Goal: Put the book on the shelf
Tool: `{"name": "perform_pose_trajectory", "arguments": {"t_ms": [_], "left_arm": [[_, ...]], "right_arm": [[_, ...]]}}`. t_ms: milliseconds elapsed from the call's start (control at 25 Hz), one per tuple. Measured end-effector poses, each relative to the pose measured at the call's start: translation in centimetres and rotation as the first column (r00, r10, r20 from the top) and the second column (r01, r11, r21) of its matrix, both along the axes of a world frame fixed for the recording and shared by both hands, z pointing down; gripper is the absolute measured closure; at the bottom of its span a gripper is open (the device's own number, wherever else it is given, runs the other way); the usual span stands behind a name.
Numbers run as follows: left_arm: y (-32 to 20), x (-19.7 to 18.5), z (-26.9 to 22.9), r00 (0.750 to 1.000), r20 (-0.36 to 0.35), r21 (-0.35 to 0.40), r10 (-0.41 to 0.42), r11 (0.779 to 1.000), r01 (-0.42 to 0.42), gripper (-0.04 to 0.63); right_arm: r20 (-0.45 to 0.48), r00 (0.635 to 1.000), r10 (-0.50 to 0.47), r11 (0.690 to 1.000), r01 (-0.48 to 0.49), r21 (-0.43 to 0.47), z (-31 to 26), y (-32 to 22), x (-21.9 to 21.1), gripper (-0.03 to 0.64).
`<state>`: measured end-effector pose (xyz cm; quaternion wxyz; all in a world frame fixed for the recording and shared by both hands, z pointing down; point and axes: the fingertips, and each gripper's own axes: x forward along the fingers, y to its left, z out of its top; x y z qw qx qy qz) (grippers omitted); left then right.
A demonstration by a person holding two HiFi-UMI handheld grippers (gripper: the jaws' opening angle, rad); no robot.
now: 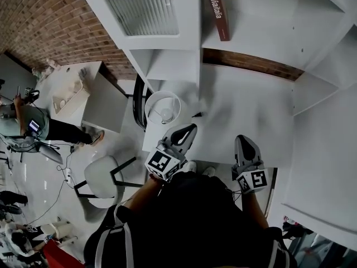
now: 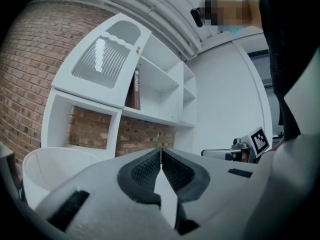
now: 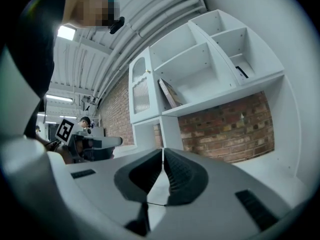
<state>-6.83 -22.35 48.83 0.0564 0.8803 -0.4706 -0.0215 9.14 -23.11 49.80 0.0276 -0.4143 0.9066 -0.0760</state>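
Brick wall (image 1: pixel 39 15) at upper left of the head view, seen also in both gripper views. Below it, a white desk (image 1: pixel 92 91) with pale things on top, too small to tell. At far left, a seated person (image 1: pixel 22 126) in light top and dark trousers. White round container (image 1: pixel 163 106) just beside the left edge of the white tabletop (image 1: pixel 251 113); near it, lying on that tabletop, a small dark object (image 1: pixel 197 114). Lower left, a white chair (image 1: pixel 103 177) with dark legs on the glossy floor (image 1: pixel 30 191), thin cables (image 1: pixel 64 175) beside. Overhead, a ribbed arched ceiling (image 3: pixel 150 4) with a lit lamp (image 3: pixel 65 32).
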Motion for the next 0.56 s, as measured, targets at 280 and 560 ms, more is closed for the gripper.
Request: {"name": "perform_pose_trajectory", "arguments": {"t_ms": [280, 560], "left_arm": [[0.9, -0.7, 1.4, 1.0, 0.0, -0.034, -0.011, 0.999, 0.011, 0.575], [2.0, 0.0, 2.3, 0.999, 0.03, -0.059, 0.021, 0.998, -0.019, 0.575]], "right_arm": [[-0.048, 0.999, 0.002, 0.999, 0.0, 0.035, -0.3, 0.7, 0.0, 0.58], [-0.135, 0.989, -0.053, 0.996, 0.061, 0.059, 0.1, 2.1, -1.4, 0.578]]}}
